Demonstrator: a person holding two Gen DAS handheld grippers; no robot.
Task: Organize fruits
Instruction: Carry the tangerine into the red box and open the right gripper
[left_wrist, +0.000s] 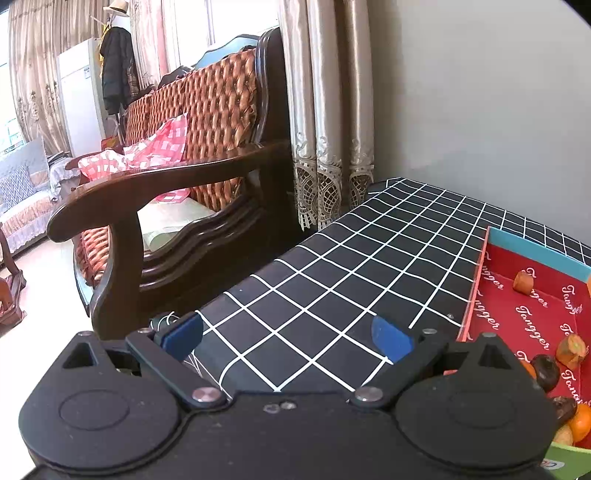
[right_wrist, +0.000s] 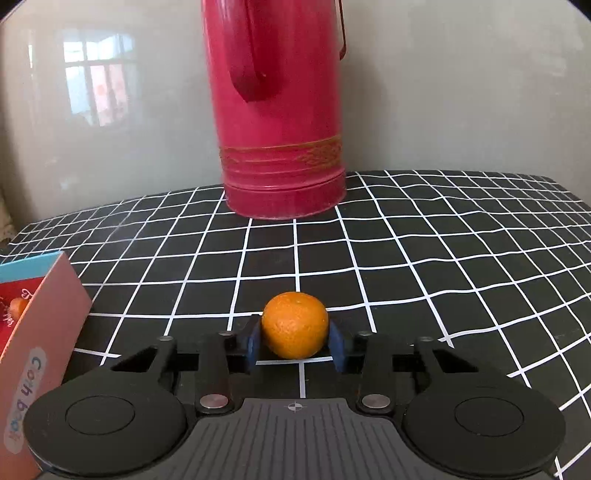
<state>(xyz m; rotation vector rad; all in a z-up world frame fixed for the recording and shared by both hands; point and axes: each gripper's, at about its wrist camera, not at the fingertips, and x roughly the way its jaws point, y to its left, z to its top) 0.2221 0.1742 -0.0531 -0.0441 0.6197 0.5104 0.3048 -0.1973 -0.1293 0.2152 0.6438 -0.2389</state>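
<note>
On the checked table, near to far:
Right gripper (right_wrist: 294, 341): its blue pads (right_wrist: 253, 341) are clamped against both sides of a tangerine (right_wrist: 294, 325), which sits low over the tablecloth (right_wrist: 406, 258); whether the fruit's underside touches the cloth is hidden.
Left gripper (left_wrist: 288, 338): jaws spread wide with nothing between them, only grid cloth below.
Green container (left_wrist: 569, 459): cut off at the lower right corner of the left view; an orange fruit (left_wrist: 581, 422) and a yellowish one show above its rim, the rest out of frame.
Box, seen from the right (right_wrist: 48, 332): pink outer wall at the left edge, lettering reading roughly "Coh baby", partly cut off.
Box, seen from the left (left_wrist: 476, 280): red lining printed over and over with "Tongger"; inside lie a dark brown fruit (left_wrist: 546, 371) and two orange cut-looking pieces (left_wrist: 523, 282), too small to identify.
Red flask (right_wrist: 280, 110): stands behind the tangerine by the wall, its top cut off.
Sofa (left_wrist: 192, 184): wooden-framed, beyond the table's left edge.
</note>
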